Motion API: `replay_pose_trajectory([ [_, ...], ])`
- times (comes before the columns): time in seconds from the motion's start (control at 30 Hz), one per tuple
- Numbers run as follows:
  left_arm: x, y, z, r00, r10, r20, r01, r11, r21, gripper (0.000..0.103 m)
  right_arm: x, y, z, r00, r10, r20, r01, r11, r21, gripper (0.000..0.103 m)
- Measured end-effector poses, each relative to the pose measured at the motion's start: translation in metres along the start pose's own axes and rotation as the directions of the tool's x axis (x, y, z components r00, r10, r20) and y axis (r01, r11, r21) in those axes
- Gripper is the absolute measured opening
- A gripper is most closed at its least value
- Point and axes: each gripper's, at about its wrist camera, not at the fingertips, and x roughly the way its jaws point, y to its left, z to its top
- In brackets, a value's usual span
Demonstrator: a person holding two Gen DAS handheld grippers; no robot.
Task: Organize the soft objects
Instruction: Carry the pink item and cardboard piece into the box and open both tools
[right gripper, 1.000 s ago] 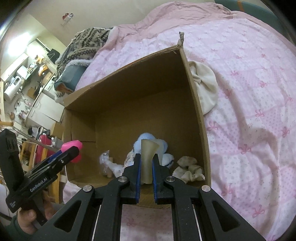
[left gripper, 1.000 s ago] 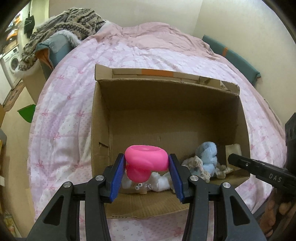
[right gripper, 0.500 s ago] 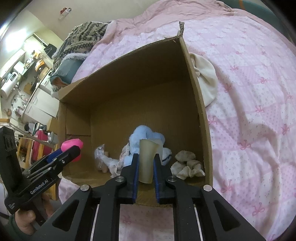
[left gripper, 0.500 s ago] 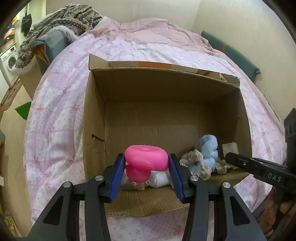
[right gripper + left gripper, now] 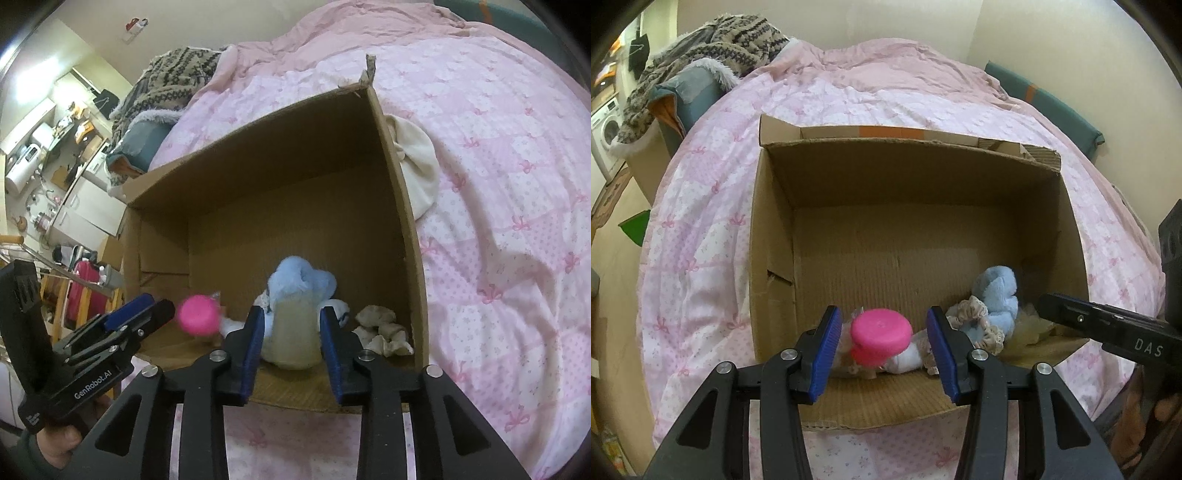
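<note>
You see a matt corrugated cardboard box (image 5: 772,236), a fluffy blue plush toy (image 5: 995,291), a smooth pink plastic toy (image 5: 881,332), and a soft printed cotton quilt (image 5: 498,166) on the bed.

My view: wide bed under pink bow-print quilt (image 5: 701,236), plain cream walls (image 5: 1052,48) behind — white front-load washing machine (image 5: 607,133) far left, cluttered shelves (image 5: 55,140) beyond.

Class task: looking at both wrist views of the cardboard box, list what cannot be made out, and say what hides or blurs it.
- Pink toy: blurred in the right wrist view.
- Cream piece: blurred there; its lower part sits behind the right tongs.
- White items under the pink toy: partly hidden by it in the left wrist view.
</note>
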Motion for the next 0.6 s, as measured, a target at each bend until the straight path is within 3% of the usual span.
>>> replay_pose_trajectory([
  [0.07, -0.002, 0.0, 0.001, 1.0, 0.007, 0.003, -0.007, 1.0, -0.001, 0.055, -0.003, 0.002, 0.0, 1.0, -0.01, 0.017, 0.01, 1.0, -0.011, 0.032],
  [0.13, -0.004, 0.0, 0.001, 1.0, 0.009, 0.009, -0.009, 1.0, -0.002, 0.056, -0.006, 0.003, 0.001, 1.0, -0.01, 0.029, 0.01, 1.0, -0.014, 0.04],
  [0.17, -0.006, -0.001, 0.001, 1.0, 0.007, 0.013, -0.007, 1.0, -0.001, 0.058, -0.008, 0.003, 0.002, 0.999, -0.008, 0.041, 0.008, 1.0, -0.012, 0.058],
  [0.2, -0.007, 0.0, 0.002, 1.0, 0.008, 0.015, -0.008, 1.0, 0.0, 0.063, -0.011, 0.003, 0.003, 0.998, -0.008, 0.059, 0.009, 1.0, -0.01, 0.069],
  [0.37, -0.021, -0.001, 0.003, 0.996, 0.064, 0.062, -0.064, 0.998, 0.007, 0.068, -0.023, 0.007, 0.004, 0.994, -0.023, 0.103, 0.025, 0.999, -0.023, 0.07],
  [0.6, -0.054, 0.006, 0.004, 0.976, 0.15, 0.157, -0.149, 0.989, -0.018, 0.068, -0.052, 0.018, -0.003, 0.977, -0.06, 0.205, 0.075, 0.995, -0.066, 0.094],
])
